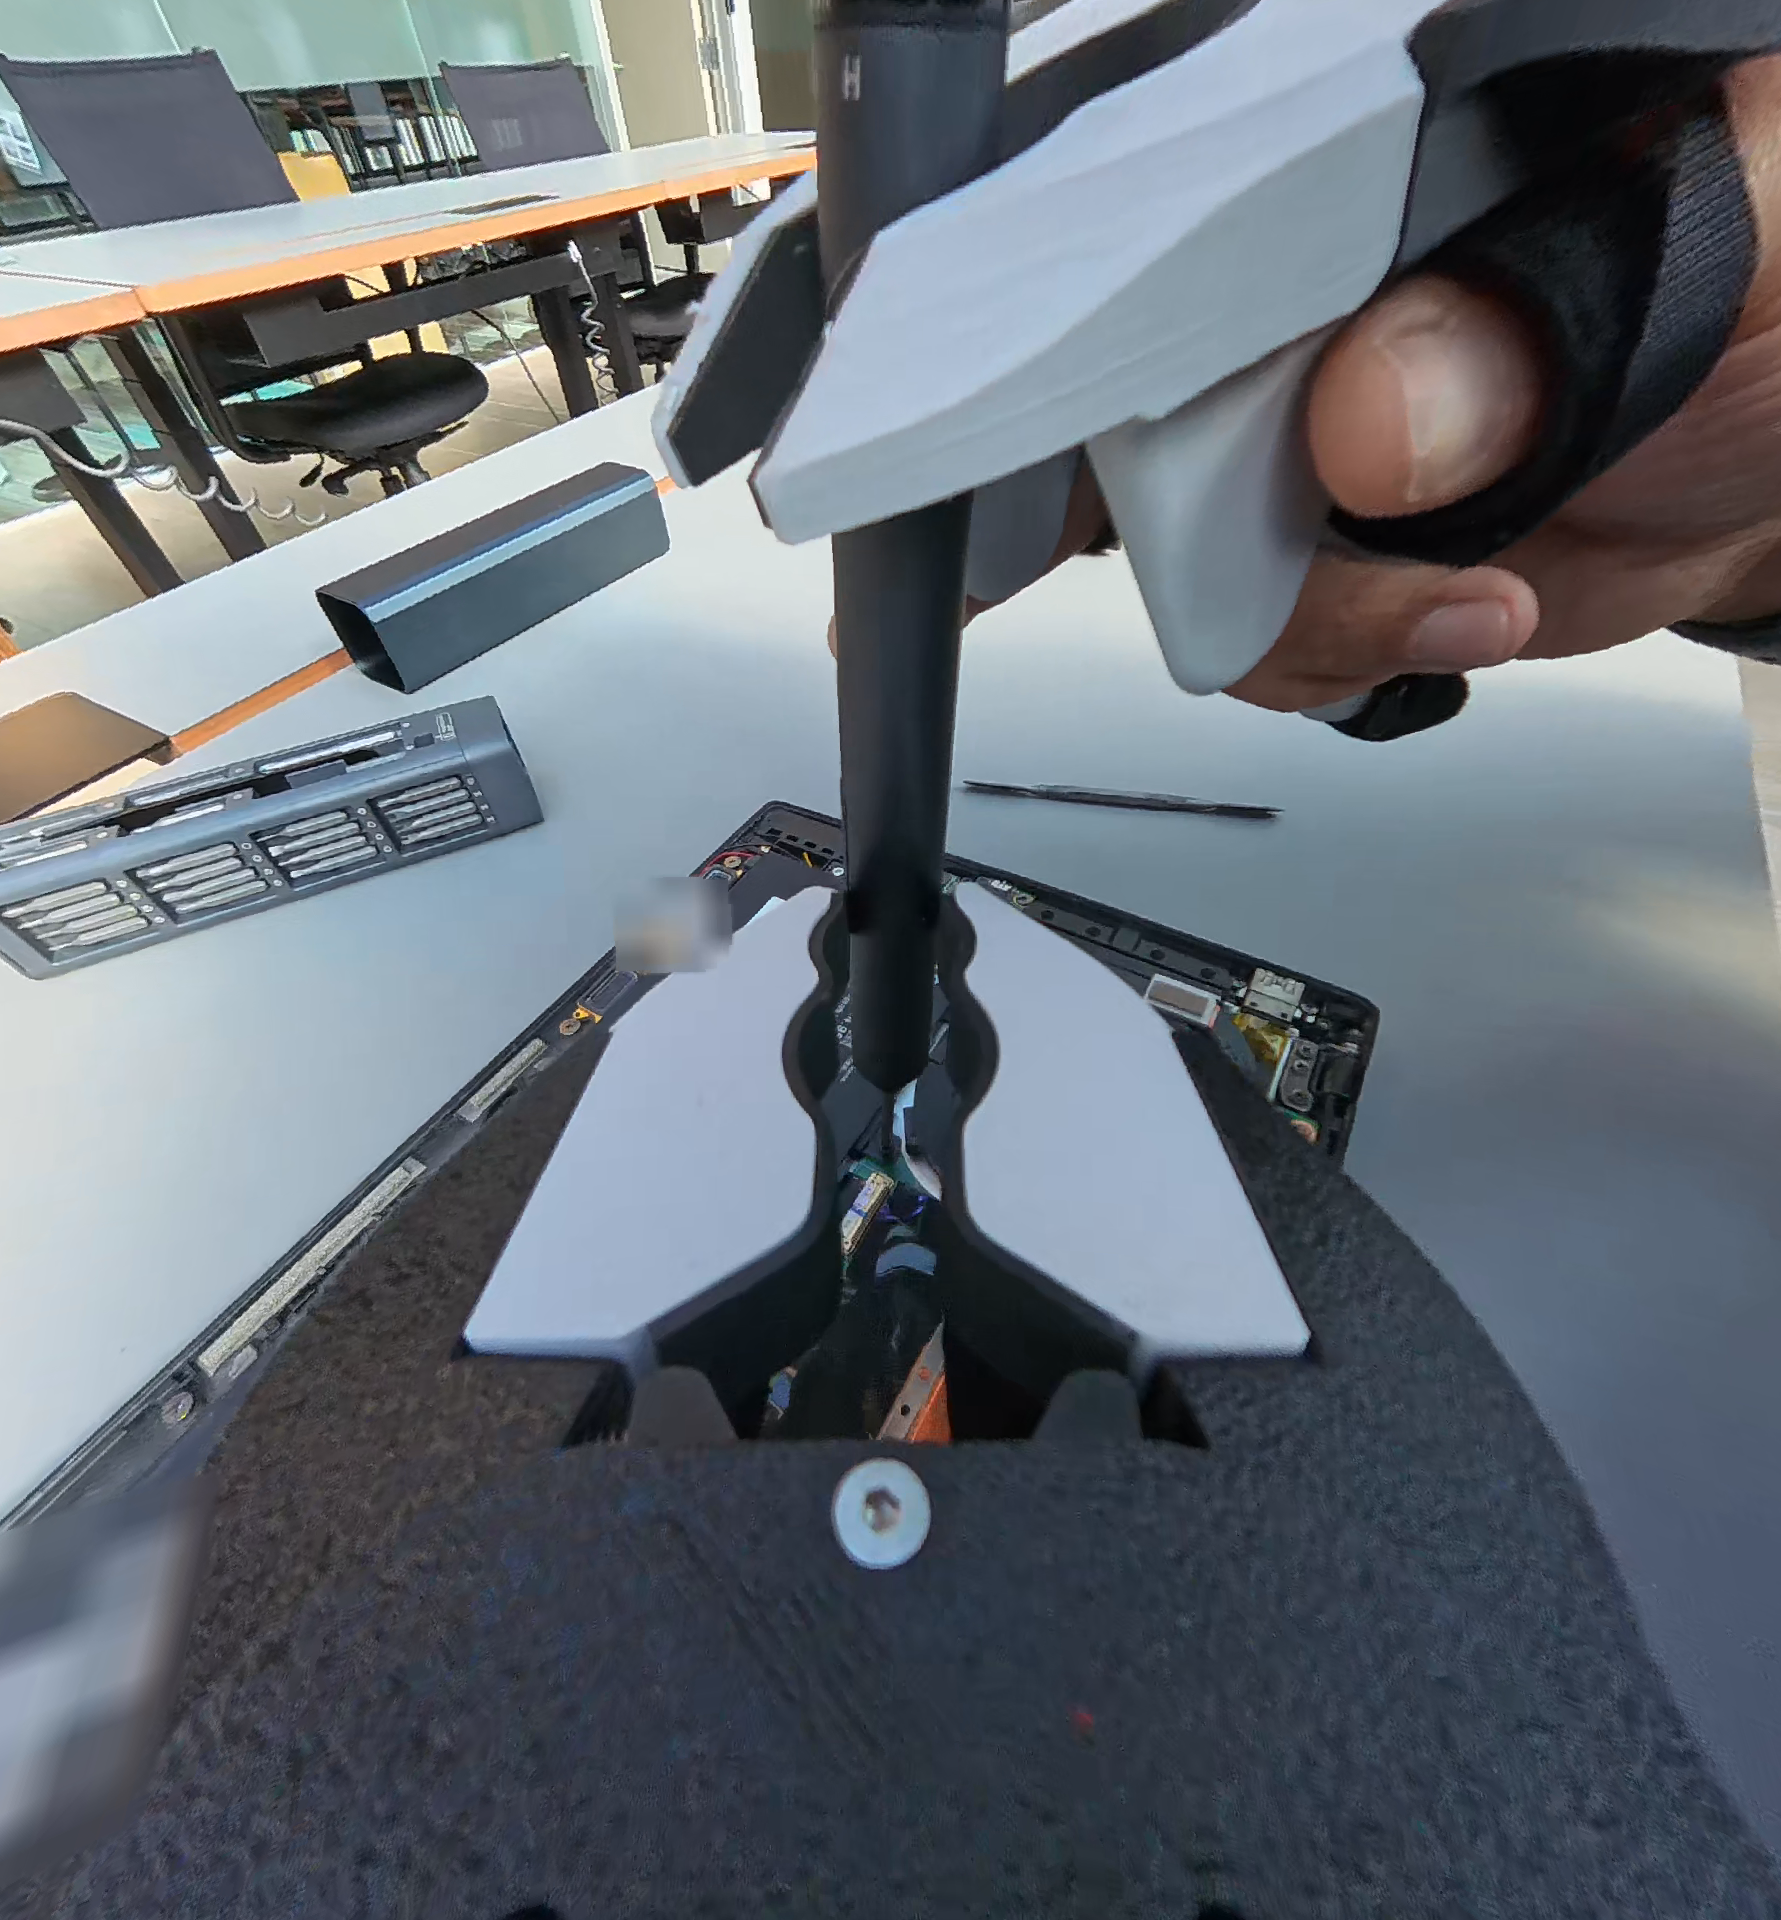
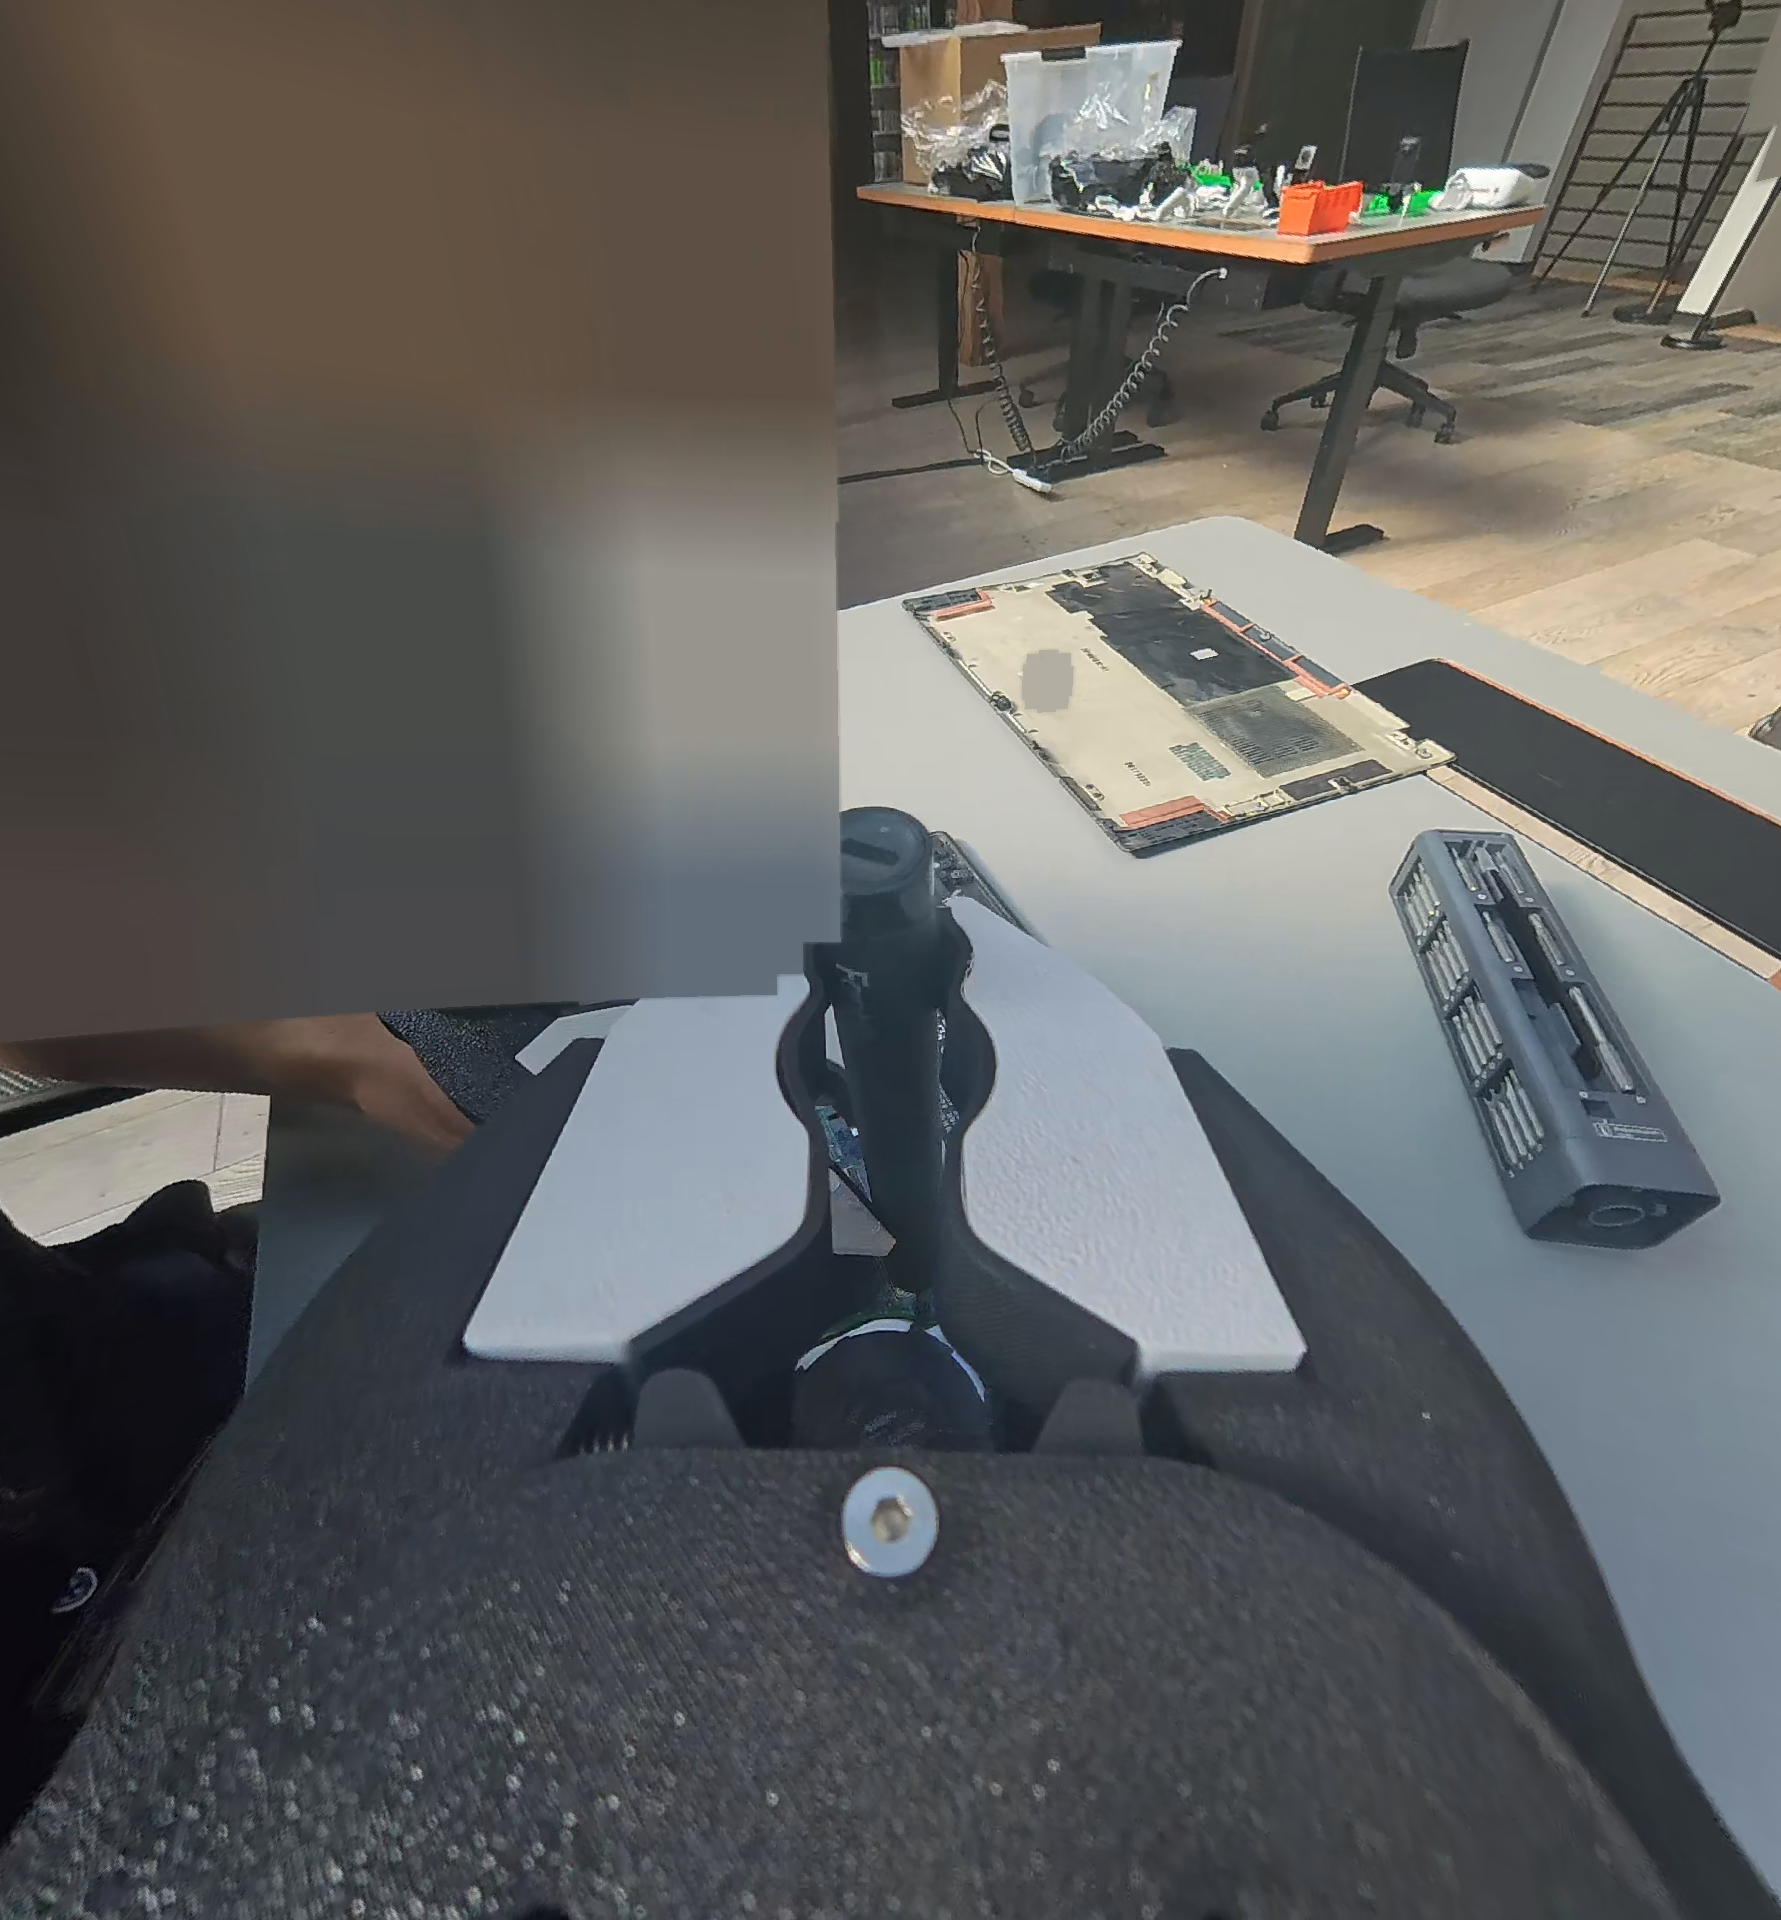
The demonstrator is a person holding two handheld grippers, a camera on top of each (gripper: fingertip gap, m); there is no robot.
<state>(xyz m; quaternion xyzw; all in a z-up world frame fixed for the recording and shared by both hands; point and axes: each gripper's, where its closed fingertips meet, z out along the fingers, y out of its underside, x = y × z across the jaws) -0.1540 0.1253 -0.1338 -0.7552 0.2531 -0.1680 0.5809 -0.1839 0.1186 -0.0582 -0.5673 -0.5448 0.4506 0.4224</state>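
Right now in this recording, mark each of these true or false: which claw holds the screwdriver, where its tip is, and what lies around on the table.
1. The right claw is shut on the black screwdriver. True.
2. The screwdriver lies flat on the table. False: it stands nearly upright, tip down inside the opened laptop.
3. The left claw is wide open and far from the screwdriver. False: its fingers sit close around the lower shaft.
4. The bit tray is slid out of its grey sleeve. True.
5. The removed bottom cover is mounted on the laptop. False: it lies apart on the table.
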